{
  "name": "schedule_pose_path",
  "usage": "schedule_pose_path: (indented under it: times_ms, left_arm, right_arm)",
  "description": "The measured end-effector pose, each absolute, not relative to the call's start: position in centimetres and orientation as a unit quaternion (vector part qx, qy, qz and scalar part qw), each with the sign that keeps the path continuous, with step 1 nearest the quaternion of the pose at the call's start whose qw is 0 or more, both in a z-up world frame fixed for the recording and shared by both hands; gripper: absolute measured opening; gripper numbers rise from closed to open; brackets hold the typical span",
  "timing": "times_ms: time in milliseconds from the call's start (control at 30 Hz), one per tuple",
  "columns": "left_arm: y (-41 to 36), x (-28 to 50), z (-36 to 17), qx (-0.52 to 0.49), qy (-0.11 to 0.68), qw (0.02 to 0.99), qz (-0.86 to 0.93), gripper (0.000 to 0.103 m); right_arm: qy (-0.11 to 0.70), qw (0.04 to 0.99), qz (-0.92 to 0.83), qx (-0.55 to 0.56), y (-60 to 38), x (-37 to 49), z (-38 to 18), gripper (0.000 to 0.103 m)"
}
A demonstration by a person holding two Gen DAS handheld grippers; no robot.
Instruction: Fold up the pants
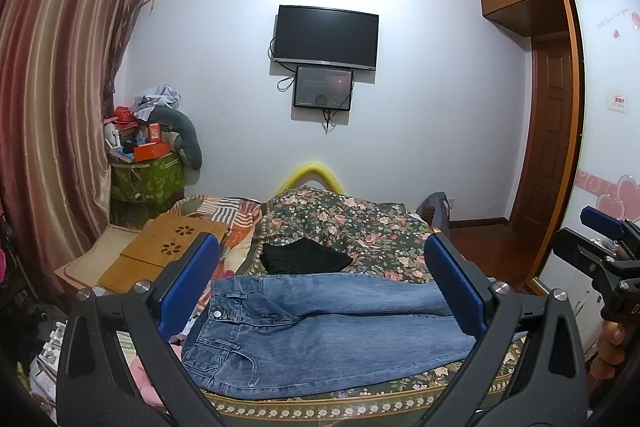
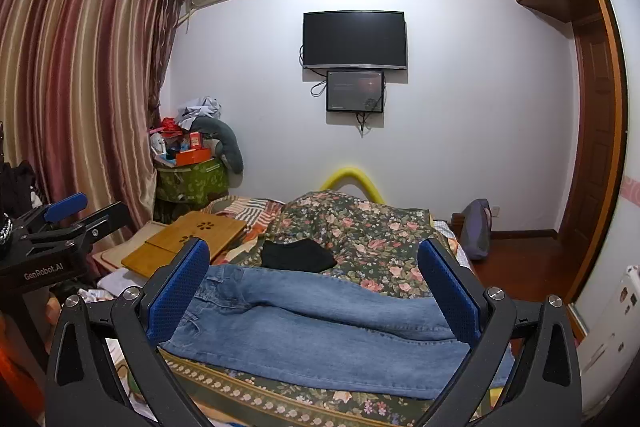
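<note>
Blue jeans (image 1: 312, 339) lie flat across the near edge of the bed, waistband to the left, legs running right; they also show in the right wrist view (image 2: 320, 331). My left gripper (image 1: 320, 287) is open and empty, held above the waist end. My right gripper (image 2: 316, 287) is open and empty, held above the legs. The right gripper also appears at the right edge of the left wrist view (image 1: 600, 251), and the left gripper at the left edge of the right wrist view (image 2: 68, 223).
The bed has a floral cover (image 1: 360, 227) (image 2: 360, 231). A black garment (image 1: 304, 257) (image 2: 298, 255) lies beyond the jeans. A wooden lap tray (image 1: 168, 247) sits on the left. A cluttered green box (image 1: 148, 171), curtains (image 1: 52, 87) and a wardrobe (image 1: 600, 147) surround the bed.
</note>
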State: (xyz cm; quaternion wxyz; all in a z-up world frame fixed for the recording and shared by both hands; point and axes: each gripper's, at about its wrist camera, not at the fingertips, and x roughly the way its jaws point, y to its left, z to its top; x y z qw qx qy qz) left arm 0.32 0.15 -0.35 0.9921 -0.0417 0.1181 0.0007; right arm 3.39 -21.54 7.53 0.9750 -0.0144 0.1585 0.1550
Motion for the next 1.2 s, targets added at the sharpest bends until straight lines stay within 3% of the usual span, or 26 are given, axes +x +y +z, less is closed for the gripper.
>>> schedule_pose_path:
  times_ms: [1200]
  left_arm:
    - [0.36, 0.51, -0.01, -0.044, 0.116, 0.992, -0.005, 0.103]
  right_arm:
    - [0.158, 0.975, 0.154, -0.01, -22.28, 3.6, 8.03, 0.103]
